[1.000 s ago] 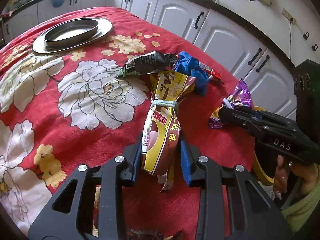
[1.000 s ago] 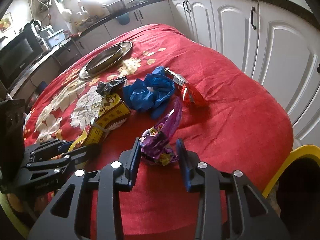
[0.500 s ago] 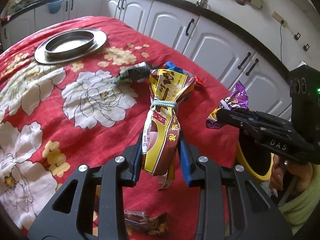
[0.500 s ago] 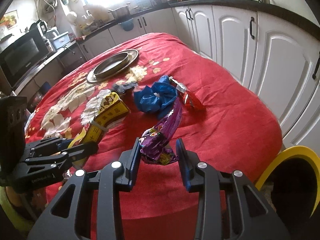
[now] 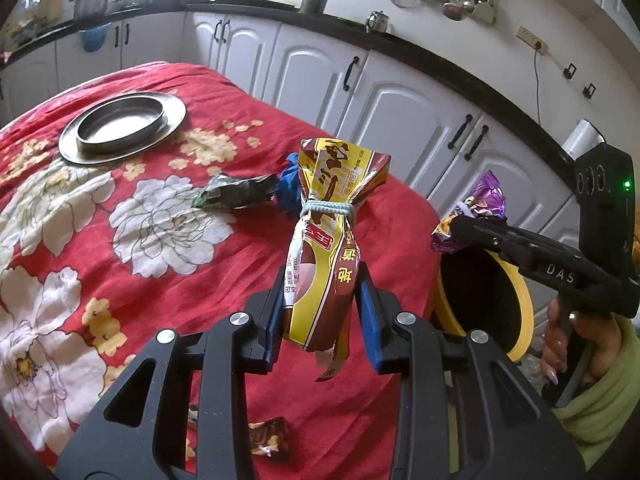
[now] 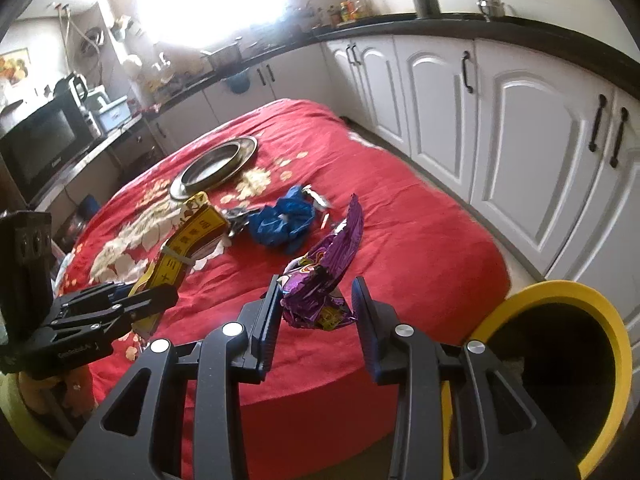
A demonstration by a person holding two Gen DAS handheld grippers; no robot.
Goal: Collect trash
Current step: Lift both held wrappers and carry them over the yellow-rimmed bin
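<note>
On the far left of the red flowered table [image 5: 132,264], a round metal plate [image 5: 122,128] is sitting with a metal bowl [image 5: 120,119] on it. Nearer the middle, a dark green wrapper [image 5: 236,196] is lying on the cloth, just beside a crumpled blue bag [image 6: 280,220]. A small brown candy wrapper [image 5: 268,436] is lying at the near edge of the table.

The left gripper [image 5: 320,320] is pinching a yellow and brown snack bag [image 5: 328,256] between its blue pads. The tongs are closed most of the way, squeezing the bag's lower half. The bag is standing up in the air above the table, tied around its middle with a pale band [image 5: 328,209].

To the right, the right gripper [image 6: 316,316] is holding a shiny purple wrapper [image 6: 324,280]. Its tongs are open only as wide as the wrapper. The wrapper is hanging in the air near the table's right edge, close to a yellow-rimmed trash bin [image 6: 560,364] on the floor.
</note>
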